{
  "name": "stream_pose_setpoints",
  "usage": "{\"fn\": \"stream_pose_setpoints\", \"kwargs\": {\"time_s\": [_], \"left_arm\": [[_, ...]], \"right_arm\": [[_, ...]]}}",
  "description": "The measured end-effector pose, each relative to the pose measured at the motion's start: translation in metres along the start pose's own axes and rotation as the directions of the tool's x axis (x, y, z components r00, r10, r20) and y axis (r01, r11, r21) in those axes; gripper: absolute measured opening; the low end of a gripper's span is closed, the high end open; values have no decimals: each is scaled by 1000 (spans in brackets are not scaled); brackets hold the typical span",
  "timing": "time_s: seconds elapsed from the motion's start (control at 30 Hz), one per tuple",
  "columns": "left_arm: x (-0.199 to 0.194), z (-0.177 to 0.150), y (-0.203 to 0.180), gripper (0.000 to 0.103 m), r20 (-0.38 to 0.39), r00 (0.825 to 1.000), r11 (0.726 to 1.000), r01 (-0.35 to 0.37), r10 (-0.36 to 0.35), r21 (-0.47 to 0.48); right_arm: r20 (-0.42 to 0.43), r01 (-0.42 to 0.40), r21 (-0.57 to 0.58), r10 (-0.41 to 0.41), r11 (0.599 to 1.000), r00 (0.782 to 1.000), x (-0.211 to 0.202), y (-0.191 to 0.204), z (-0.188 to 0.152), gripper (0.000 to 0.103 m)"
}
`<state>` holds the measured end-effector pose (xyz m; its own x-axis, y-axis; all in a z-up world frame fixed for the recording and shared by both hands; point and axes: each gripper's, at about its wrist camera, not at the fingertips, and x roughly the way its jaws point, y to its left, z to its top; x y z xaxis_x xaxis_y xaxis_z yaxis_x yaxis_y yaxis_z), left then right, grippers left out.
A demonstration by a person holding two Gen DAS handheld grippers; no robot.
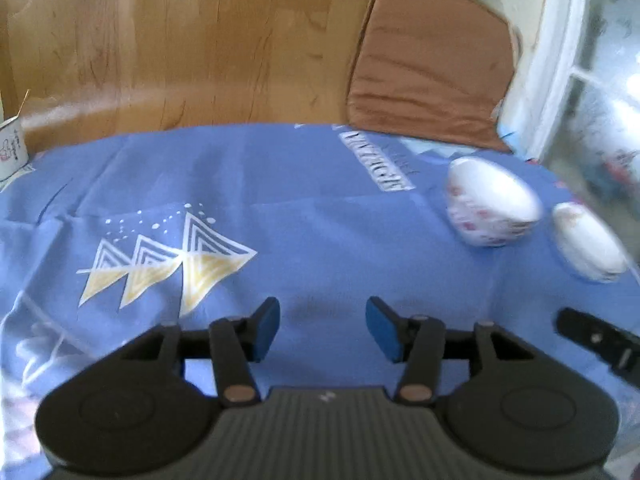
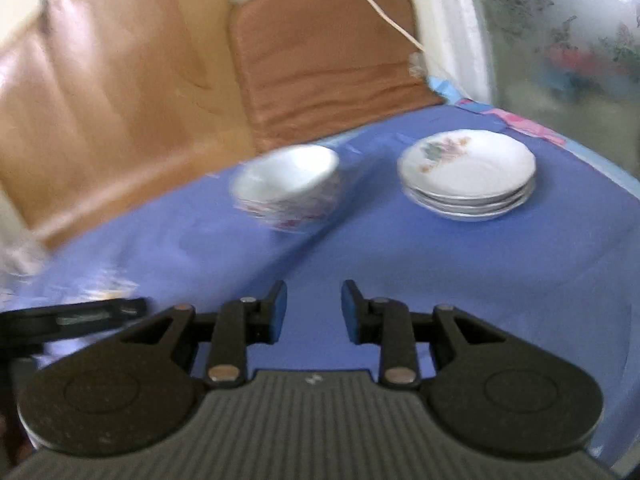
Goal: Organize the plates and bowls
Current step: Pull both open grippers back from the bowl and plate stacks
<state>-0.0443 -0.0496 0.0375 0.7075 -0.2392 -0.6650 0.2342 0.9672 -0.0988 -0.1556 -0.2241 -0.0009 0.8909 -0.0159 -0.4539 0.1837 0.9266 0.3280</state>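
Left wrist view: left gripper [image 1: 323,328], jaws parted with nothing between the blue pads, hanging over a blue tablecloth [image 1: 312,216] printed with yellow and white triangles. Bowl [image 1: 493,213], white with red flower pattern, ahead and to the right of this gripper, well apart from it. Stack of plates [image 1: 588,242] just beside the bowl, further right, blurred. Tip of the right gripper [image 1: 596,340] at the right edge. White cup [image 1: 12,152] at the far left edge of the table.

Right wrist view: right gripper [image 2: 314,311], jaws parted a little, empty, above bare cloth. Bowl [image 2: 286,188] ahead and slightly left, upright, blurred. Stack of plates [image 2: 468,174], several high, top one with a faded flower print, ahead and to the right, apart from the bowl. Brown cushion [image 2: 332,60] against the wall behind the table.
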Motion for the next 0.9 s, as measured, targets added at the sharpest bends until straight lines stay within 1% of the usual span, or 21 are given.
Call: {"fn": "stream_pose_setpoints", "kwargs": {"time_s": [0.07,0.1,0.2,0.33,0.4,0.63,0.9], "left_arm": [[-21,-8,-4,56,37,998,998,-57,57,7],[-28,-11,-2,56,33,998,998,-60,60,-4],[-46,-23,7,56,11,998,997,-57,57,-52],[-62,-30,15,56,17,995,993,-102,103,-59],[-67,-33,20,58,18,993,991,-118,119,-67],[-73,-37,23,65,35,986,984,-161,164,-72],[-77,-41,20,65,42,983,983,-174,177,-62]], "right_arm": [[47,5,-64,-2,998,999,-18,11,-1,34],[59,-7,-68,11,998,998,-26,15,-1,34],[51,-71,-45,73,996,996,-41,21,-3,35],[50,-115,-67,118,991,992,-49,32,-8,37],[39,-135,-68,138,989,990,-49,37,-11,39],[13,-157,-81,159,984,987,-51,47,-20,39],[9,-166,-70,167,984,986,-54,44,-25,39]]}}
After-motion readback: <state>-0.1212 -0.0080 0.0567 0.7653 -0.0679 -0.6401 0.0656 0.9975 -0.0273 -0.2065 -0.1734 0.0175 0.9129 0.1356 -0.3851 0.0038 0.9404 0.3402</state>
